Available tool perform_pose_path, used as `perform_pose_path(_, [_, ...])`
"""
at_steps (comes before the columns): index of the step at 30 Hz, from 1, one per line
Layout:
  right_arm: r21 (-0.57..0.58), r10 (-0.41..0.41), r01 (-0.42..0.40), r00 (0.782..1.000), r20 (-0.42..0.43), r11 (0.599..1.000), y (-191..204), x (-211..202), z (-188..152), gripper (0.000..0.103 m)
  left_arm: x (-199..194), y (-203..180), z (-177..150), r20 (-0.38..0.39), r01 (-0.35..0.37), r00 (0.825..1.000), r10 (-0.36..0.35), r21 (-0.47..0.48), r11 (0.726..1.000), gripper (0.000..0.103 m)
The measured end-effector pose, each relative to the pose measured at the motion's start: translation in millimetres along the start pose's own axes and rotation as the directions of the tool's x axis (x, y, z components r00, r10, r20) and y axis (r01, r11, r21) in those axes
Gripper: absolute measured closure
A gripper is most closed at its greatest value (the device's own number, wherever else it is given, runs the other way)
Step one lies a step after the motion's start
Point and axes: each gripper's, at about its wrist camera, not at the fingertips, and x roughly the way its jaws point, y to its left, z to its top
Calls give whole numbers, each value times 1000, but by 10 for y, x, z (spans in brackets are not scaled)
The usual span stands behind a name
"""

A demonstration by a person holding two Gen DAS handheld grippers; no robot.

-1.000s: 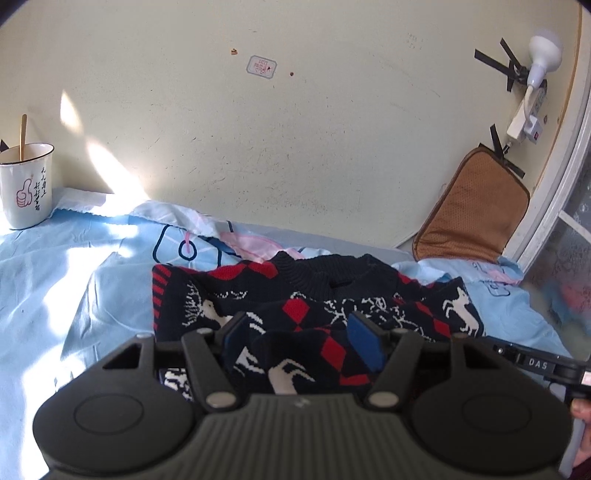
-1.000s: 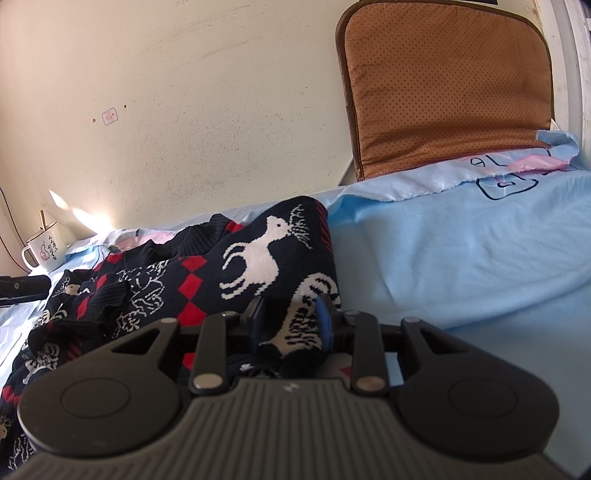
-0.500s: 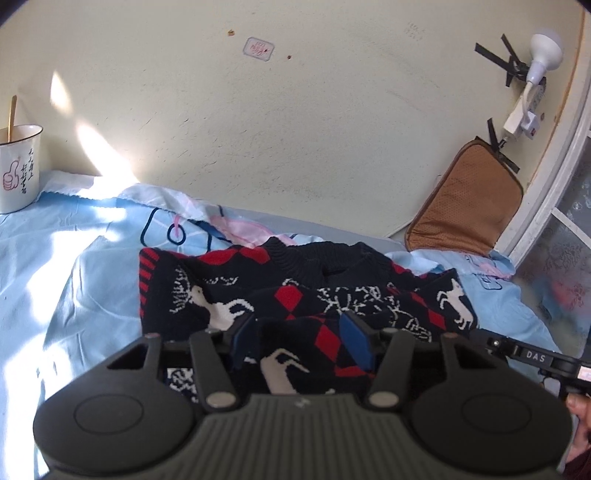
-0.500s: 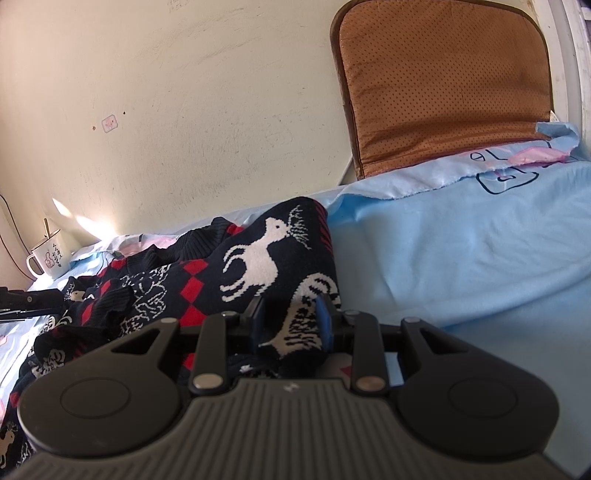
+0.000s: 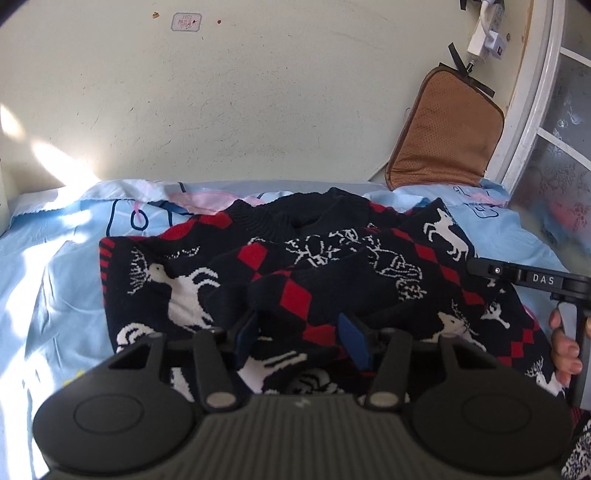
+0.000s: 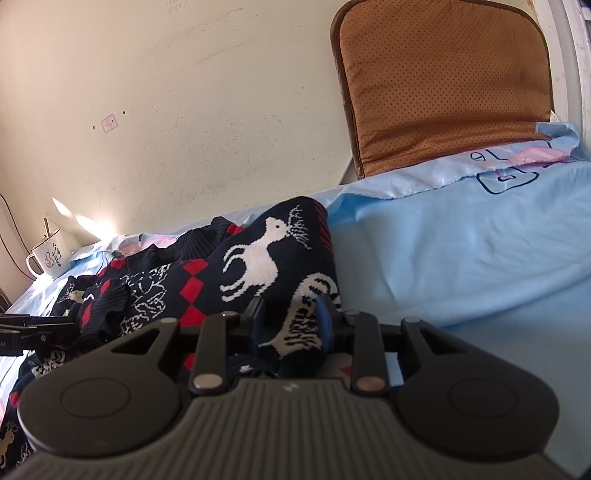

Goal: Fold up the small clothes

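Note:
A dark navy knit sweater (image 5: 332,258) with red diamonds and white deer lies rumpled on the light blue sheet (image 5: 55,277). My left gripper (image 5: 299,339) is at its near edge, and its blue pads (image 5: 245,339) press a raised fold of the knit from both sides. In the right wrist view my right gripper (image 6: 291,325) is shut on the sweater (image 6: 258,258) at its right edge, with a deer-patterned bunch between the pads. The right gripper's black body (image 5: 517,277) and the hand (image 5: 565,343) holding it show at the sweater's right side.
A brown cushion (image 6: 443,85) leans against the cream wall at the far right corner. A white mug (image 6: 48,254) stands at the far left of the bed. A white window frame (image 5: 532,92) runs down the right, with a plug (image 5: 484,33) taped on the wall.
The left gripper moved forward and down over the sweater, rolled a little, and its jaws narrowed onto the fold. The mug slid out of its view. The right gripper kept still.

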Motion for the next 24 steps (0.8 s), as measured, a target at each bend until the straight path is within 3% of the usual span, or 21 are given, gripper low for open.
perform_pose_path(15, [-5, -3, 3, 1000, 0, 1000, 7, 1, 0, 69, -25, -9, -2, -15, 3, 1000, -3, 31, 1000, 52])
perform_pose_path(21, [-5, -3, 3, 1000, 0, 1000, 8, 0, 0, 69, -55, 16, 6, -22, 22, 1000, -22, 31, 999, 51])
perform_pose_path(24, [-5, -2, 2, 1000, 0, 1000, 8, -1, 0, 69, -125, 37, 18, 5, 71, 997, -71, 4, 997, 47])
